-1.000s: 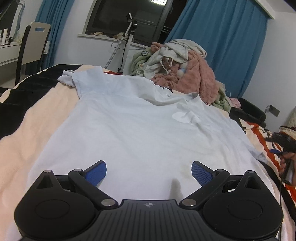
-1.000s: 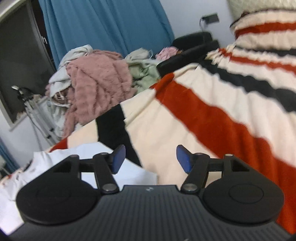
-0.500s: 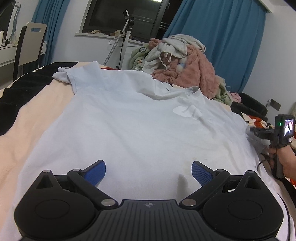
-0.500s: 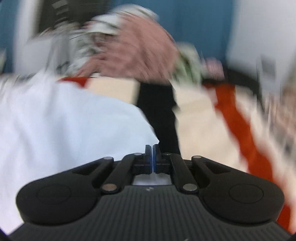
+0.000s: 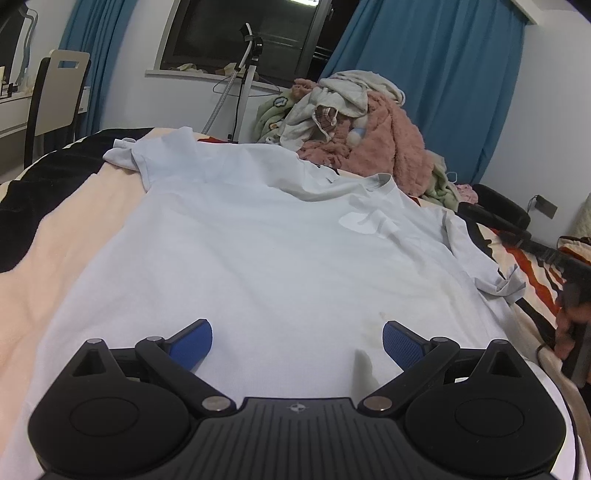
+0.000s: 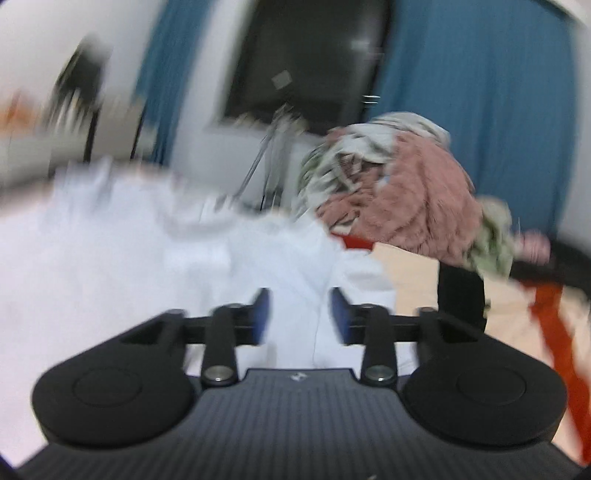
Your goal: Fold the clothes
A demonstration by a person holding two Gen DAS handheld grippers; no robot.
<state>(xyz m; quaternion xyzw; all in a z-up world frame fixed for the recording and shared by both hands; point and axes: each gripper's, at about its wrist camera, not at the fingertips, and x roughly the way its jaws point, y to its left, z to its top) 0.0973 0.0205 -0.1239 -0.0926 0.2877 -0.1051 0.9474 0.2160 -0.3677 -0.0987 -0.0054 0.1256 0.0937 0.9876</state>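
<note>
From the left wrist, the left gripper (image 5: 297, 341) is seen spread wide above the shirt (image 5: 258, 251), laid flat on the bed (image 5: 74, 221); from the blurred right wrist, the right gripper (image 6: 300, 319) is parted over the shirt's (image 6: 147, 258) edge, nothing grasped

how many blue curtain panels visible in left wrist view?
2. One curtain panel hangs left of the window; a wider curtain panel hangs right of it, behind the clothes pile. Any further panels lie outside the frame.
</note>
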